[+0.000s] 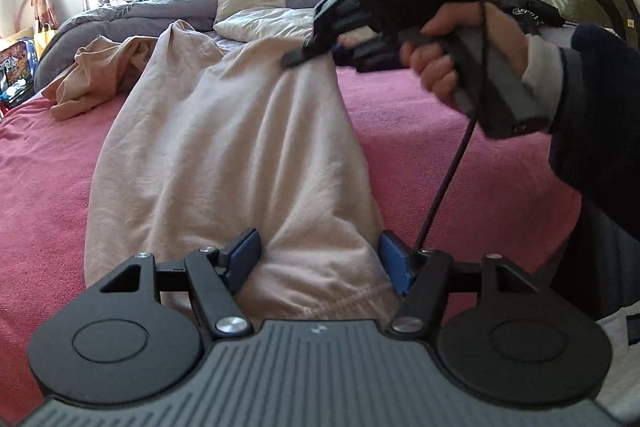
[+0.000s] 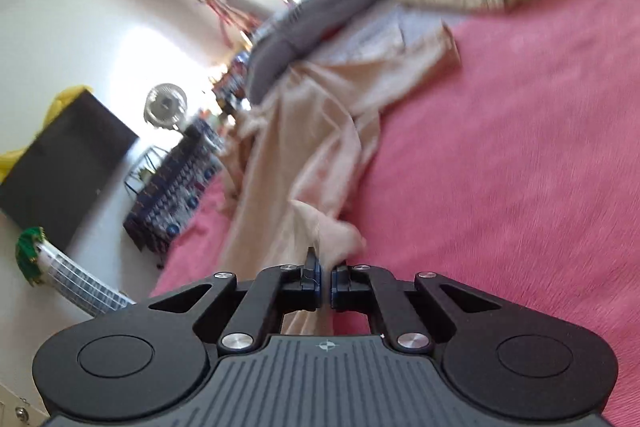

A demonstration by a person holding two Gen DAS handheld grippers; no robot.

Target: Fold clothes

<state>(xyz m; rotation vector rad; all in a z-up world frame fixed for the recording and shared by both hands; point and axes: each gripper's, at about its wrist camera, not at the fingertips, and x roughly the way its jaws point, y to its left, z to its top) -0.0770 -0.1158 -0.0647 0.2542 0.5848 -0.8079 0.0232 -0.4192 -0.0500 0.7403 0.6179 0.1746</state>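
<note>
Right claw (image 2: 325, 281) pinches garment (image 2: 316, 147) — fan (image 2: 166, 105)

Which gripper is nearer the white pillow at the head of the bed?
Right. The right gripper, shut on the beige garment, is lifted just in front of the white pillow. The left gripper is open at the garment's near end, farther away.
</note>
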